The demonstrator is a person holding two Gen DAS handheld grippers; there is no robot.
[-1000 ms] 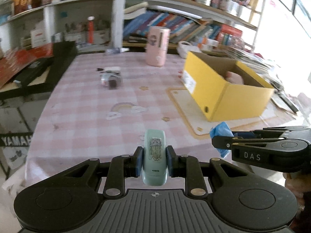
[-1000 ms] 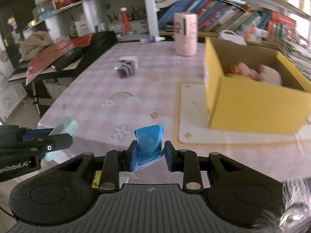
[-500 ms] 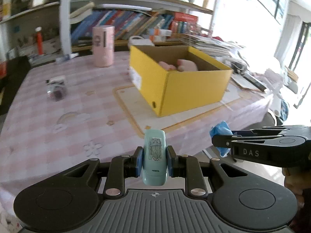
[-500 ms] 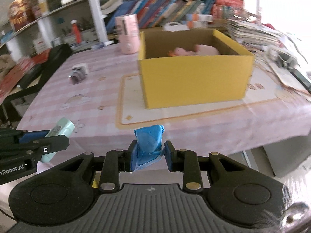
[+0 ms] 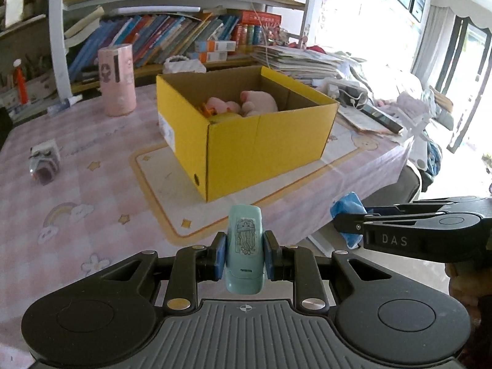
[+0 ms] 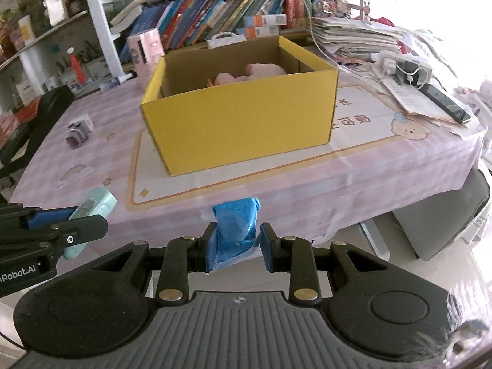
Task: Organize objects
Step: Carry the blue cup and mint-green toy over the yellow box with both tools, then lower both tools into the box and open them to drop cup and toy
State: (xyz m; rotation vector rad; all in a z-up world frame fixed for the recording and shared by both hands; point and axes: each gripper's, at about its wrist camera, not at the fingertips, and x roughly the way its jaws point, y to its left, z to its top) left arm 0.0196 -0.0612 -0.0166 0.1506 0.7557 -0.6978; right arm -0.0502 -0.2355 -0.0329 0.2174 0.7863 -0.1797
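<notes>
Mint case (image 5: 244, 246) clamped between left tongs (image 5: 244, 256).

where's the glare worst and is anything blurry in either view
Left wrist view: the windows at upper right are blown out, washing out the paper stack; the yellow box stays sharp. Right wrist view: the upper right corner is overexposed, and the frame's lower right edge smears; the blue bag is crisp.

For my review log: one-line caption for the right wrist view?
Right gripper clamps a blue crumpled bag short of the yellow box.
</notes>
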